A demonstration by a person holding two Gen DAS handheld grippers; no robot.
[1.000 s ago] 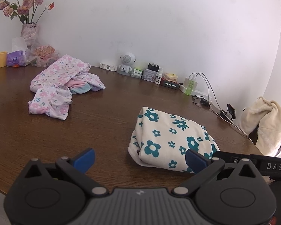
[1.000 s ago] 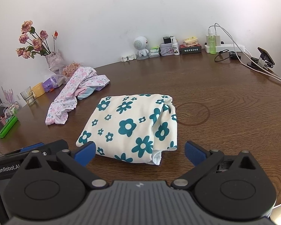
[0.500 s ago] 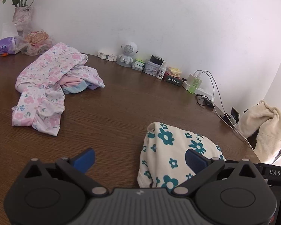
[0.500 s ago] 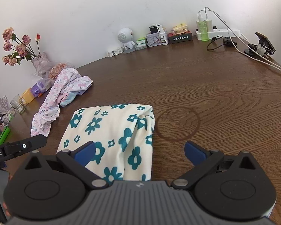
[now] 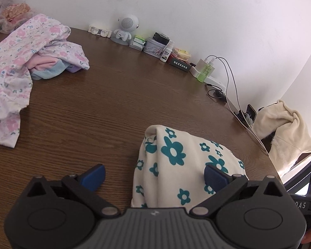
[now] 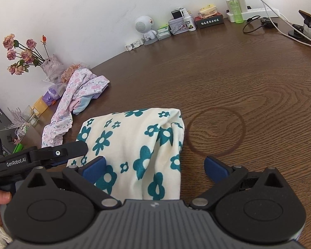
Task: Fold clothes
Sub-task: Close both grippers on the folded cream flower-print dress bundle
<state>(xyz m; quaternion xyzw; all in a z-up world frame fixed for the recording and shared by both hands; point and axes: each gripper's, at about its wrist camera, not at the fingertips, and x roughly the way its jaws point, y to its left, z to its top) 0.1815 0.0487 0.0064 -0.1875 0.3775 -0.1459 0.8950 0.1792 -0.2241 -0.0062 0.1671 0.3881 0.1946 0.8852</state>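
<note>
Left gripper (image 5: 154, 175), right gripper (image 6: 154, 167) spread wide over soft folded floral cloth (image 6: 134, 145).

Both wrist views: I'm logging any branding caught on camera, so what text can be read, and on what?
"GenRobot.AI": side of the left gripper, seen in the right wrist view.
"DAS": side of the right gripper, cut off at the left wrist view's edge.
Dark box by the wall: white characters, too small to read.
Small white bottle: label too blurred to read.
</note>
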